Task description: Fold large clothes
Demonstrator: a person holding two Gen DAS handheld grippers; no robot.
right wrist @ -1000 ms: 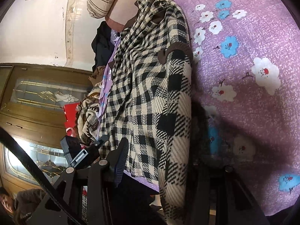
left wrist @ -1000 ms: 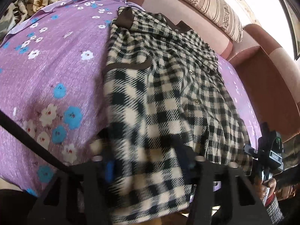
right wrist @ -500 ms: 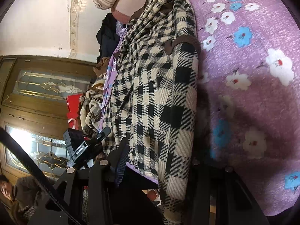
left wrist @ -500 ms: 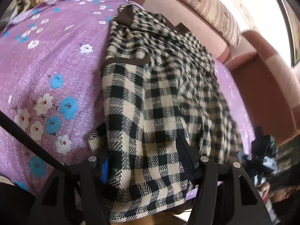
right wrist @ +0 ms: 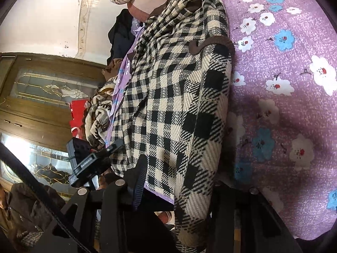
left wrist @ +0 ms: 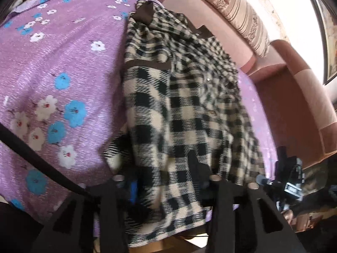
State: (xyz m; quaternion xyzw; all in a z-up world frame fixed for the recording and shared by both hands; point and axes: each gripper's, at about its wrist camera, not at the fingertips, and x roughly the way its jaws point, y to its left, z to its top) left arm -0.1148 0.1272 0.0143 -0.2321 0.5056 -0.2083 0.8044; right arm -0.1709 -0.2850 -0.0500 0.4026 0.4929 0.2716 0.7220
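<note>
Nearest the cameras, the left gripper (left wrist: 166, 177) and the right gripper (right wrist: 179, 181) each had the hem of the checked coat (left wrist: 185, 109) between their fingers. Both sets of jaws had just been closing, the cloth bunched between them, but whether the pads had truly bitten I cannot tell. To do this step well, I judge each grip should catch every layer at its hem corner before any lift, and both hands should rise together so the heavy weave folds flat toward the collar.

The coat lay lengthwise on the purple flowered bedsheet (left wrist: 63, 67), its hem spilling over the near edge. It was thick black-and-cream check, with a brown-trimmed pocket flap (right wrist: 210, 42) and a brown collar (left wrist: 145, 12) near the pink headboard (left wrist: 210, 14) beyond.
</note>
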